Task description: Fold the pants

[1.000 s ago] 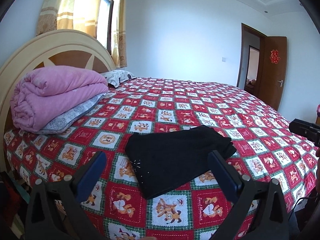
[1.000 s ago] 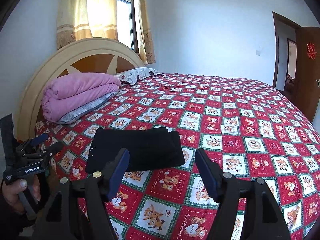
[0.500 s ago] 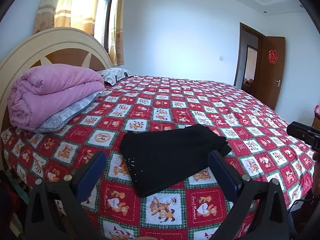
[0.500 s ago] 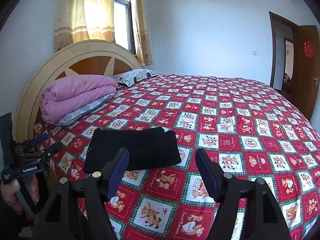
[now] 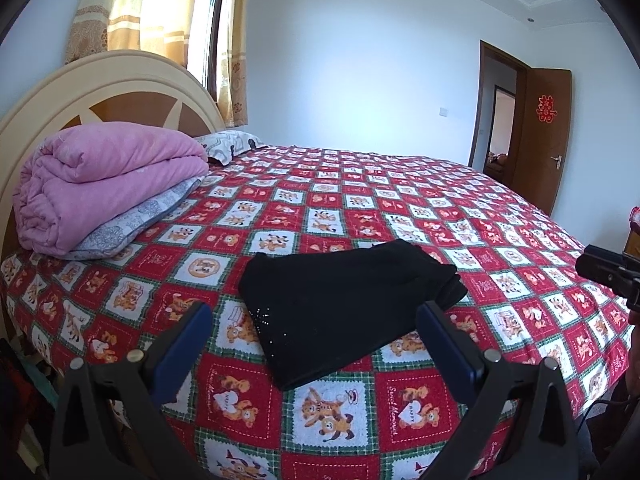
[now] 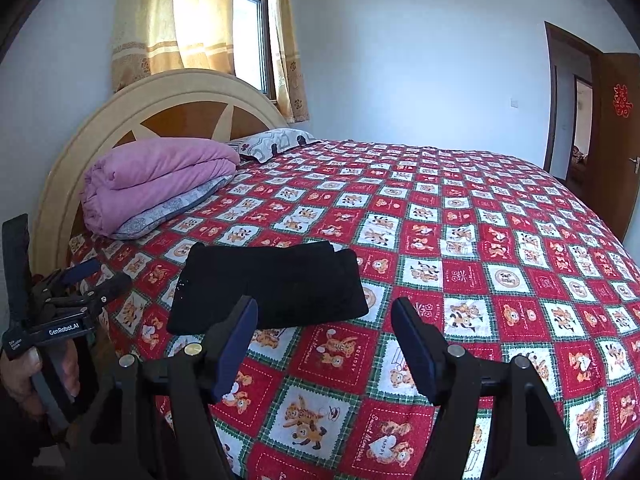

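Black pants lie folded in a compact stack near the front edge of the bed, on its red/green bear-print cover. Left gripper and right gripper both hover w/ jaws wide apart, gripping nothing, pads clear of the fabric. Pink quilt is stacked by the headboard; curtained window behind, brown door open at right.

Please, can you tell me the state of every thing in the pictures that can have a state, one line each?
black pants: folded, lying flat on the bed, not held.
left tool: open, empty.
right tool: open, empty.
pink quilt: folded, stacked on a grey pillow.
door: open.
curtains: drawn over most of the window, a gap left.
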A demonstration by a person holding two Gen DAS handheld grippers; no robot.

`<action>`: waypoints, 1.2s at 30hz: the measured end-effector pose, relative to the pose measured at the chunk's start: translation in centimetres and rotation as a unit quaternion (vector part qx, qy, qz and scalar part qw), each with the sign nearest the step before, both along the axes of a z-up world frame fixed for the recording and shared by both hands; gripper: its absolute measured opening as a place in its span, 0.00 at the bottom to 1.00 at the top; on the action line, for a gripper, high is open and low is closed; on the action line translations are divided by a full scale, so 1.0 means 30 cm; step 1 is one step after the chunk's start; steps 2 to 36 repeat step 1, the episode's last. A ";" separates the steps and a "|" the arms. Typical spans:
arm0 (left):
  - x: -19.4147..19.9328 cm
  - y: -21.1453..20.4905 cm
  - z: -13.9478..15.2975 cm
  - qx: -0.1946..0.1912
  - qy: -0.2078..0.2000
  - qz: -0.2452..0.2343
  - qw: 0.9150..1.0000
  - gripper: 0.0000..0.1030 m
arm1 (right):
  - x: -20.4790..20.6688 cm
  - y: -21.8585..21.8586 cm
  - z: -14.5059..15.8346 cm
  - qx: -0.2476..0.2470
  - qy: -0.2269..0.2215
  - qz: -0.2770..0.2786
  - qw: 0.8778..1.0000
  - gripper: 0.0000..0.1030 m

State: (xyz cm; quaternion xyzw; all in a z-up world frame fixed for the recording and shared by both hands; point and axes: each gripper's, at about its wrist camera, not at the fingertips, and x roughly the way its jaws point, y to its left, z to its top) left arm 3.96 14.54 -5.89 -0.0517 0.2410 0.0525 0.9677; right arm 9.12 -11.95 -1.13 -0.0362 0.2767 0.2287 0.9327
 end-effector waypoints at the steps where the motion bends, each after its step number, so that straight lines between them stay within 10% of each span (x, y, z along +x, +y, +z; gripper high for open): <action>1: 0.002 -0.001 -0.002 -0.003 0.002 -0.005 1.000 1.00 | -0.001 -0.001 -0.001 0.000 0.000 -0.001 1.000 0.68; 36: 0.002 -0.001 -0.002 -0.003 0.002 -0.005 1.000 1.00 | -0.001 -0.001 -0.001 0.000 0.000 -0.001 1.000 0.68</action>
